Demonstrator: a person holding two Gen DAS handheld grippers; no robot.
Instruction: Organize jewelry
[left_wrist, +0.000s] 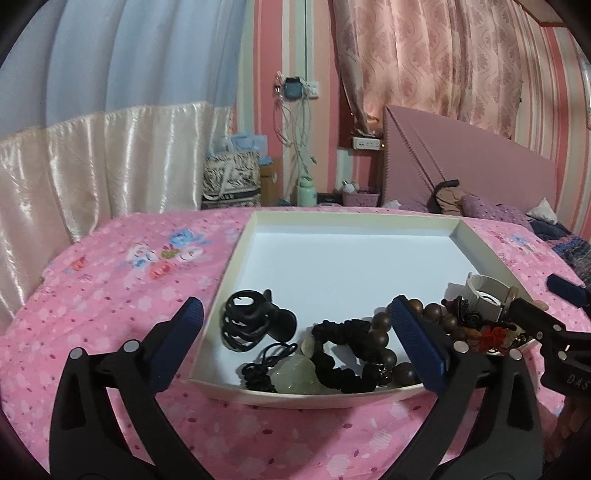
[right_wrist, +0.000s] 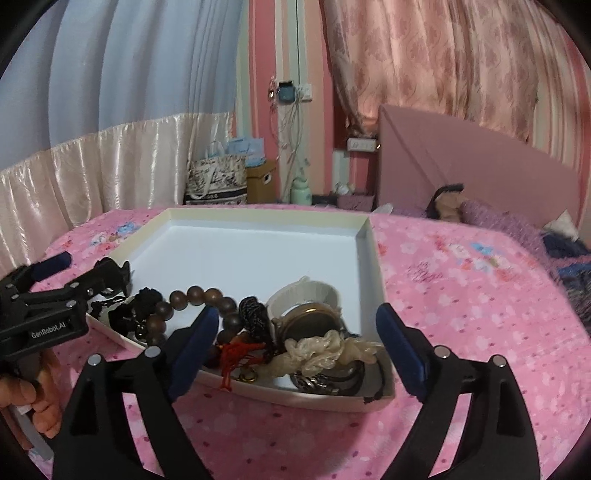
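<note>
A shallow white tray (left_wrist: 240, 251) (right_wrist: 369, 258) lies on a pink bedspread, with jewelry heaped along its near edge. In the left wrist view I see a black hair claw (left_wrist: 247, 325), a pale jade pendant on black cord (left_wrist: 295, 374), a black scrunchie (left_wrist: 343, 328) and a brown bead bracelet (left_wrist: 380, 336) (right_wrist: 195, 293). The right wrist view adds a white-strapped watch (right_wrist: 314, 321), a cream scrunchie (right_wrist: 325, 350), a red knot (right_wrist: 240, 350) and a metal ring (right_wrist: 314, 382). My left gripper (left_wrist: 295, 306) (right_wrist: 85, 267) is open over the tray's near left corner. My right gripper (right_wrist: 297, 314) (left_wrist: 546, 299) is open over the near right corner. Neither holds anything.
The bedspread (left_wrist: 129, 295) extends on both sides of the tray. A pink headboard (right_wrist: 480, 155), pillows and dark bedding (right_wrist: 517, 229) lie to the right. Bags (left_wrist: 231, 177) and a green bottle (left_wrist: 306, 192) stand beyond the bed's far edge. A hand (right_wrist: 37, 398) holds the left gripper.
</note>
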